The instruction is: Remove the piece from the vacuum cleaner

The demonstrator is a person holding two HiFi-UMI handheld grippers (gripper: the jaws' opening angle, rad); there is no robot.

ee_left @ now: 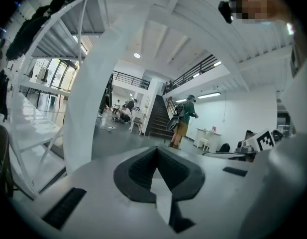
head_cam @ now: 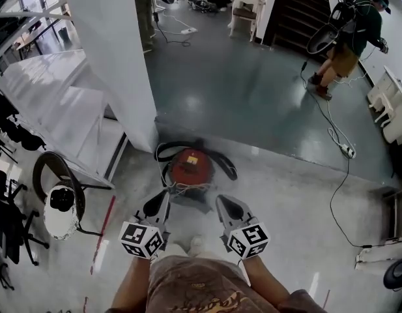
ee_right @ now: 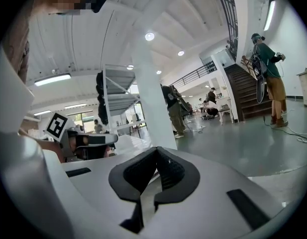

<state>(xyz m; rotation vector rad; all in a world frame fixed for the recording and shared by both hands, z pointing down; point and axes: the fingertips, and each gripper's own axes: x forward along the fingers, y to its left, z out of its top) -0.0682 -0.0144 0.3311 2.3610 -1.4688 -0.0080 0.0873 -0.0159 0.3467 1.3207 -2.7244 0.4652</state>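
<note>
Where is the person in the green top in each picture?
Head view: the person in the green top stands at the top right, on the dark floor.
Left gripper view: the person is small, just right of the middle.
Right gripper view: the person is larger, near the right edge, in the upper half.
Shared landmark: the dark staircase, just left of that person in every picture.

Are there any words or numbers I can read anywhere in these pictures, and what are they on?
No words or numbers can be read anywhere.
Left cube and right cube: black-and-white square patterns only, not letters.
Vacuum cleaner: any label on it is too small and blurred to read.
</note>
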